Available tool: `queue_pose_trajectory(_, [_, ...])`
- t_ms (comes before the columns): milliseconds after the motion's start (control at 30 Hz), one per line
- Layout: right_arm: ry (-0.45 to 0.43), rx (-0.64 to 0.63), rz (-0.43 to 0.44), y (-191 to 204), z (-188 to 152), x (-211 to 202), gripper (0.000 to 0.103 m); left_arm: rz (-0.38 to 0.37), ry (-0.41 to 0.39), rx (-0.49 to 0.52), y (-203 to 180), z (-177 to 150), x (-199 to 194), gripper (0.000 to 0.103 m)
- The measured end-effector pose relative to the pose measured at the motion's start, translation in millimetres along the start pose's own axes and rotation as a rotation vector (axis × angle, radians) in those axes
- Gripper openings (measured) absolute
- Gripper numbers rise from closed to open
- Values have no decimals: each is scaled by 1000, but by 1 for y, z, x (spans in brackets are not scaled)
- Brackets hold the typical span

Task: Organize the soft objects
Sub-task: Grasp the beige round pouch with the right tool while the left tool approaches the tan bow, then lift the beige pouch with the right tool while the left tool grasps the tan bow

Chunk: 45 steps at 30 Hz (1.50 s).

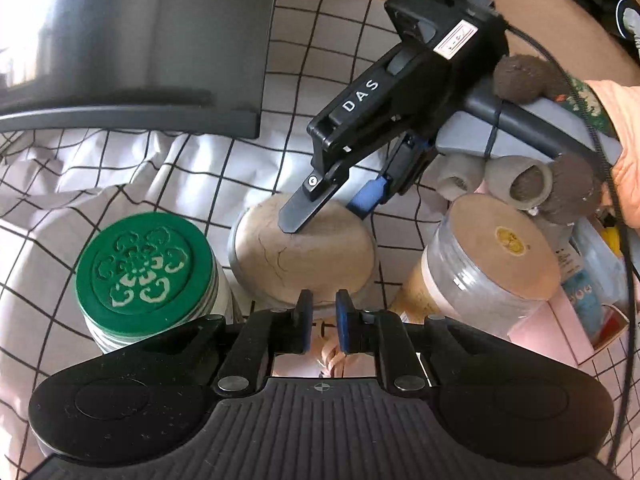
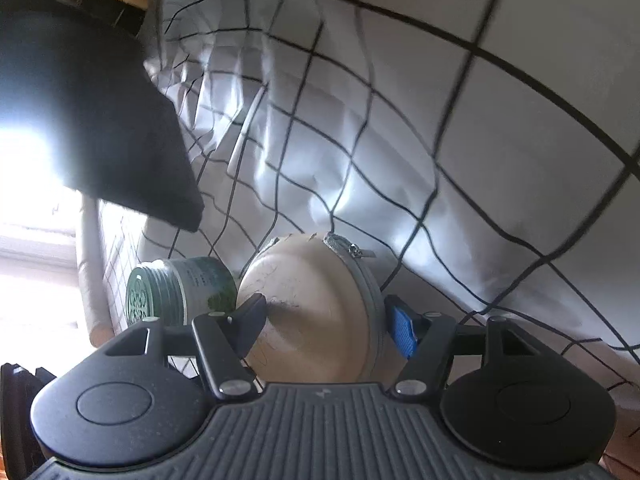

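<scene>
Two grippers are in play. My right gripper (image 2: 320, 324) is pinching the beige zippered pouch (image 1: 304, 252), one finger pressed into its domed face, the blue-padded one against the zipper side. My left gripper (image 1: 321, 314) hangs just beside the pouch with its fingers nearly pressed together, holding nothing. The pouch sits on the checked cloth (image 1: 168, 168) between the green-lidded jar (image 1: 140, 268) and the brown-lidded jar (image 1: 500, 248). I judge this an early stage: the pouch is grasped but not yet placed anywhere.
</scene>
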State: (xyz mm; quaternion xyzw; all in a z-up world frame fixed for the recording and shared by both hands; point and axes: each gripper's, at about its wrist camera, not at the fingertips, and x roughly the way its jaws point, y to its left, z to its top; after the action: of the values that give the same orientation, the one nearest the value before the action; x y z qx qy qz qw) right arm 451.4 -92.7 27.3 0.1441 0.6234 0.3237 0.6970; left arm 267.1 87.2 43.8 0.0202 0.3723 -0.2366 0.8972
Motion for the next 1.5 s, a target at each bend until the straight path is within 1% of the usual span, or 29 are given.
queue_pose_trajectory(133, [-14,-26,7,6,-2,-3,67,3,6,-10,2,-2,3,16])
queue_pose_trajectory(233, [-44,-50,28,15,-10,-18,67,3,11,-19,4,-3,3,16])
queue_pose_trajectory(367, [-56,-113,67,43,-28,-38,67,-9,20,-47,6,-6,6,16])
queue_pose_trajectory(467, [-56,-171,62,71,-38,-43,67,-14,26,-66,10,-8,10,16])
queue_pose_trajectory(567, [-72,-186,54,87,-38,-42,66,-20,25,-78,16,-5,14,16])
queue_pose_trajectory(600, [-86,-183,30,90,-34,-40,66,-23,25,-81,16,-5,15,16])
queue_pose_trajectory(667, [-110,-195,-54,96,-30,-34,62,-22,27,-85,17,-6,15,16])
queue_pose_trajectory(700, [-118,-208,-97,99,-27,-30,60,-21,29,-87,18,-7,14,16])
queue_pose_trajectory(733, [-118,-217,-121,99,-24,-27,56,-21,31,-88,19,-8,13,16])
queue_pose_trajectory(767, [-119,-213,-131,100,-21,-23,55,-20,33,-90,20,-9,13,16])
queue_pose_trajectory(833, [-118,-178,-110,94,-13,-16,47,-23,36,-96,21,-12,10,16])
queue_pose_trajectory(900, [-109,-158,-100,89,-8,-10,43,-22,36,-102,23,-15,8,16])
queue_pose_trajectory(1000, [-113,-146,-107,86,-3,-5,43,-23,42,-109,25,-20,0,16])
queue_pose_trajectory(1067, [-116,-136,-109,85,-3,-6,41,-19,50,-110,24,-26,-8,16])
queue_pose_trajectory(1200, [-137,-145,-151,88,-15,-22,40,-34,82,-141,24,-35,-12,17])
queue_pose_trajectory(1300, [-154,-149,-198,90,-25,-35,40,-23,81,-108,15,-32,-12,17])
queue_pose_trajectory(1400, [-161,-152,-234,90,-32,-40,40,-23,62,-84,6,-26,-16,18])
queue_pose_trajectory(1500, [-164,-165,-287,89,-35,-38,40,-4,72,-99,1,-18,-15,18])
